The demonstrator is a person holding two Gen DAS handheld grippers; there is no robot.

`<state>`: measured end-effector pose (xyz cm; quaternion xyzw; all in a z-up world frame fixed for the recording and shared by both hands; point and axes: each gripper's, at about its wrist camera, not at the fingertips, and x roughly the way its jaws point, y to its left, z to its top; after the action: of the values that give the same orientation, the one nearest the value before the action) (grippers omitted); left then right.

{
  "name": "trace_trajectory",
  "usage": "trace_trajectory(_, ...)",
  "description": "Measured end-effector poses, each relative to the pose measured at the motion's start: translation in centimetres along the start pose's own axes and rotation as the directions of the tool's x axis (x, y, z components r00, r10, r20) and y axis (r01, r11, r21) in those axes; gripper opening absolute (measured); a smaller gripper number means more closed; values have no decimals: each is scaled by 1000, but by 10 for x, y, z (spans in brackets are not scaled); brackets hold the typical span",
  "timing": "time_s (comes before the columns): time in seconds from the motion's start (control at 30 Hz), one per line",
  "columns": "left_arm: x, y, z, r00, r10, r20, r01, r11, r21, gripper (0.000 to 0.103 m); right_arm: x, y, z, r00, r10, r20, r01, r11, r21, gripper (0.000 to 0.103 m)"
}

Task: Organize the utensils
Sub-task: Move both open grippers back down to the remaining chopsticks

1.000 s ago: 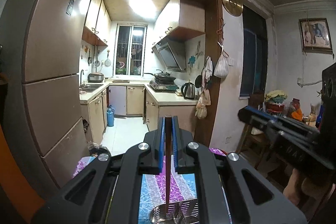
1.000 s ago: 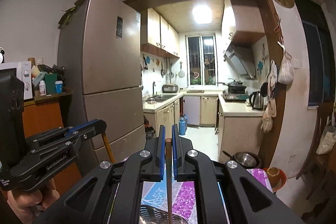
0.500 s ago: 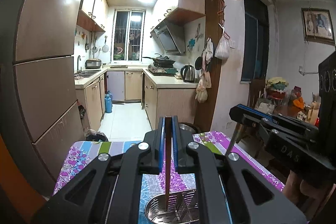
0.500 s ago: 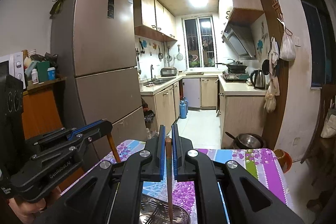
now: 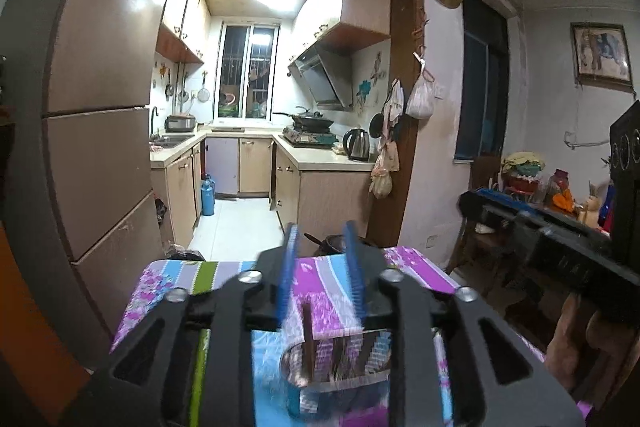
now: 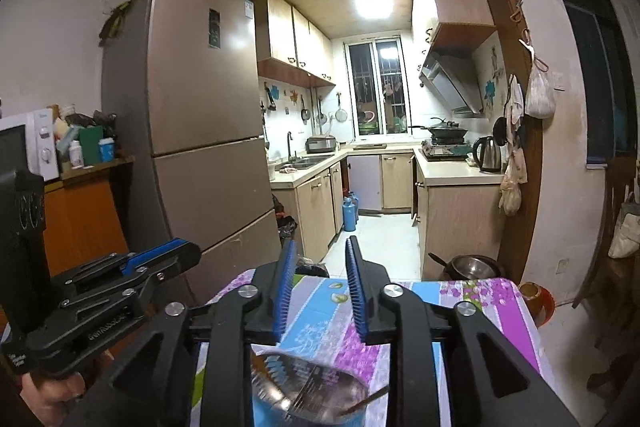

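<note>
The surface [image 6: 472, 311], covered by a floral cloth, carried a steel utensil holder [image 6: 316, 401] directly below both tools. The left tongs [image 5: 320, 279] were spread, gripping nothing; a brown chopstick [image 5: 308, 331] stood upright in the holder beneath them. The right tongs [image 6: 320, 287] were likewise spread and empty above the holder, where a fork [image 6: 306, 389] lay.

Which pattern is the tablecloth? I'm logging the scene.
Floral stripes of purple, blue and grey on the tablecloth; clearest from the right wrist.
</note>
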<state>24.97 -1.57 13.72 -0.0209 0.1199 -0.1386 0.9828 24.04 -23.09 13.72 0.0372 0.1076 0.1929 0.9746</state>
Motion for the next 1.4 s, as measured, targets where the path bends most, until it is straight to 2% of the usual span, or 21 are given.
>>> trace_trajectory(0.07, -39, 2, -23, 1000, 6, 10, -6, 999, 39, 44, -35, 9, -20, 1000, 20, 5, -20, 1000, -10, 31)
trace_trajectory(0.17, -82, 9, -60, 1000, 26, -11, -25, 998, 60, 46, -95, 26, -73, 998, 59, 3, -59, 998, -23, 31)
trace_trajectory(0.27, -127, 16, -112, 998, 43, -41, -40, 997, 63, 46, -142, 42, -140, 996, 75, -50, -75, 997, 2, 31)
trace_trajectory(0.37, -163, 17, -171, 994, 74, -82, -71, 997, 44, 46, -180, 60, -217, 993, 6, -116, -4, 1000, 12, 31)
trace_trajectory(0.43, -179, 13, -196, 990, 122, -75, -117, 990, 73, 46, -195, 71, -252, 987, -20, -160, 22, 1000, 8, 30)
trace_trajectory(0.5, -191, 15, -222, 988, 122, -94, -119, 992, 31, 46, -204, 83, -283, 979, -56, -194, 53, 998, -22, 30)
trace_trajectory(0.57, -197, 14, -248, 983, 136, -120, -134, 991, 22, 46, -203, 91, -309, 967, -53, -249, 50, 999, -19, 26)
trace_trajectory(0.7, -204, 17, -275, 979, 154, -136, -152, 988, 27, 46, -197, 104, -333, 962, -76, -263, 60, 996, -67, 25)
trace_trajectory(0.93, -211, 29, -315, 968, 161, -194, -159, 987, 29, 46, -189, 102, -343, 956, -117, -271, 98, 992, -84, 20)
trace_trajectory(1.0, -210, 28, -320, 966, 156, -205, -152, 988, 35, 45, -186, 102, -342, 956, -123, -267, 103, 991, -91, 20)
trace_trajectory(1.17, -209, 18, -326, 968, 116, -221, -106, 993, 58, 28, -188, 103, -343, 956, -131, -262, 107, 989, -104, 19)
trace_trajectory(1.4, -218, -15, -322, 981, 49, -187, -35, 996, 76, 27, -187, 104, -344, 955, -134, -263, 107, 988, -114, 19)
